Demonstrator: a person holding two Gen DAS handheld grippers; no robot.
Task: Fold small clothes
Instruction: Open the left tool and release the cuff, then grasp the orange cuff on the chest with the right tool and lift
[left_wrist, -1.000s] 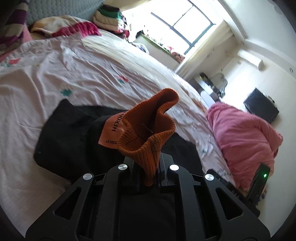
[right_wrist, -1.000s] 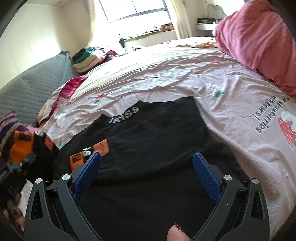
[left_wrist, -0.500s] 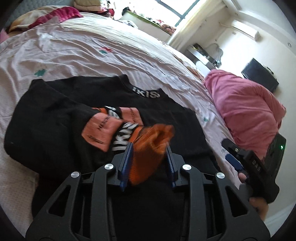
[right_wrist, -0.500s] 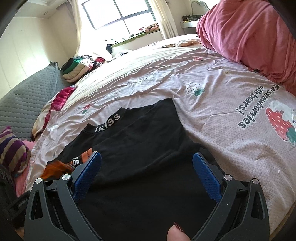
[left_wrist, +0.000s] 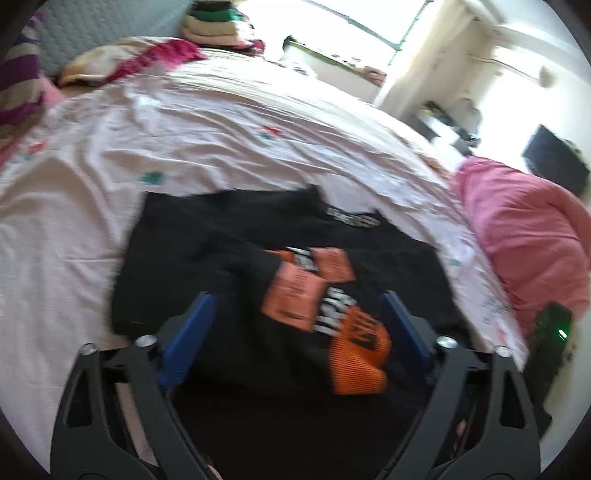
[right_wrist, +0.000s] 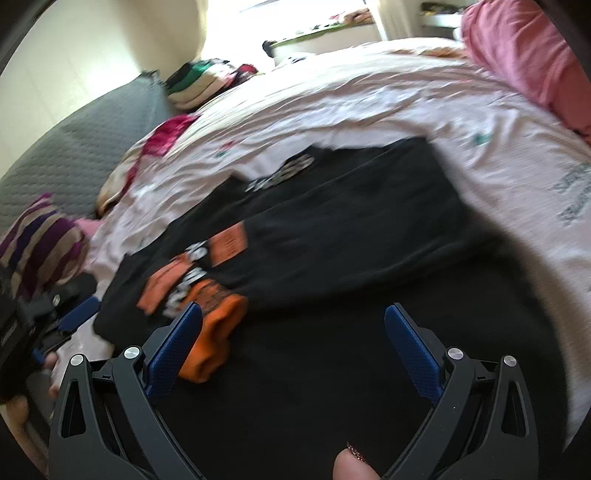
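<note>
Both claws, the left claw (left_wrist: 295, 325) and the right claw (right_wrist: 293, 339), stand spread and empty above the black shirt (left_wrist: 221, 258), which lies mid-frame on the bed (left_wrist: 184, 122), its orange cuff (left_wrist: 360, 365) at lower centre.

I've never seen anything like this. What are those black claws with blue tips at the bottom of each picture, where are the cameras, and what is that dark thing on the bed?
Each claw is a hand-held two-finger gripper; a person carries one in each hand, with no robot arm. A fisheye camera sits on each, looking along its fingers, so one picture comes from the left gripper and the other from the right gripper. Both are open and hold nothing. Below them a black sweater with orange patches and white lettering lies spread on the pale pink bedsheet. Its ribbed orange cuff rests folded across the body. A pink duvet is bunched at the bed's edge, and folded clothes are stacked at the far end.
</note>
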